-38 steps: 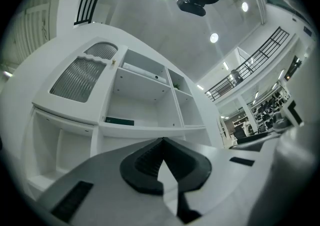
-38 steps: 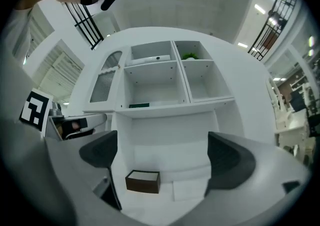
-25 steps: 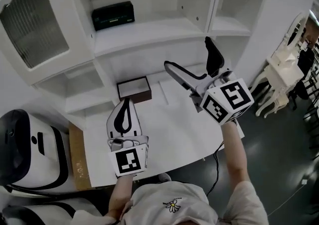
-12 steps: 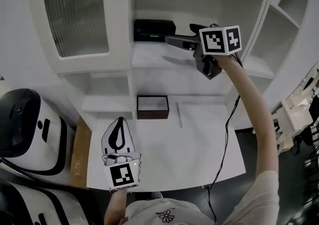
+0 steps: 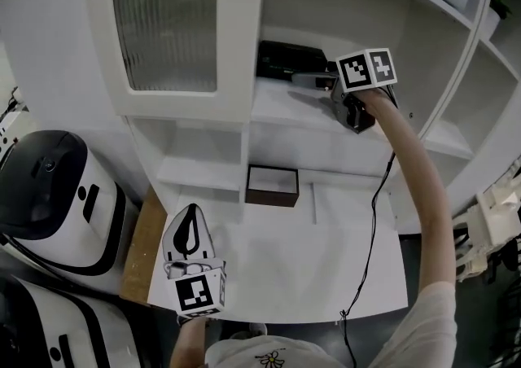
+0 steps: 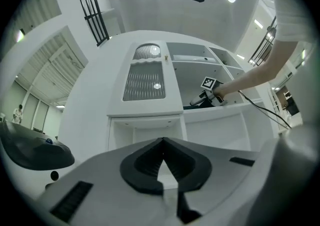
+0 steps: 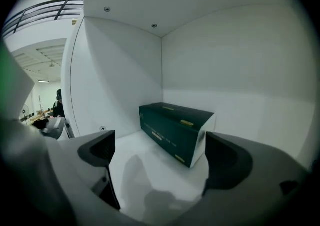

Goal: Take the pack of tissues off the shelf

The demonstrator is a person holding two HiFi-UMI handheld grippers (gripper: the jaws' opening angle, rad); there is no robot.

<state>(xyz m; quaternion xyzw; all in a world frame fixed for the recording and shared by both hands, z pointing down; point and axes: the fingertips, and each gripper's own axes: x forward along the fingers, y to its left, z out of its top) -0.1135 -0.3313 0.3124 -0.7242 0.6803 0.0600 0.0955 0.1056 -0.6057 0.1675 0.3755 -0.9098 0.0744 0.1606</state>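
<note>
From the head view, the right gripper (image 5: 316, 80) reaches into the upper shelf (image 5: 281, 107), jaws pointing at the dark pack of tissues (image 5: 285, 58), which lies at the back of that compartment. The left gripper (image 5: 190, 224) hangs low over the bench (image 5: 326, 265), well apart from the shelf. A small dark tray (image 5: 273, 186) sits at the back of the bench, a cable (image 5: 372, 228) trails down from the raised arm, and a ribbed-glass door (image 5: 167, 20) closes the compartment beside the pack.

In the left gripper view the jaws are pressed together with nothing between them.

In the right gripper view the jaws stand wide apart and empty. The pack lies ahead of them, skewed, near the back corner, its pale end close to the right jaw. It is not yet between the jaws.

The risk, as I judge it, is that skew: closing now could catch only a corner, or push the pack deeper against the walls. The side wall leaves the left jaw little room, so the gripper probably needs to advance and square up first.
</note>
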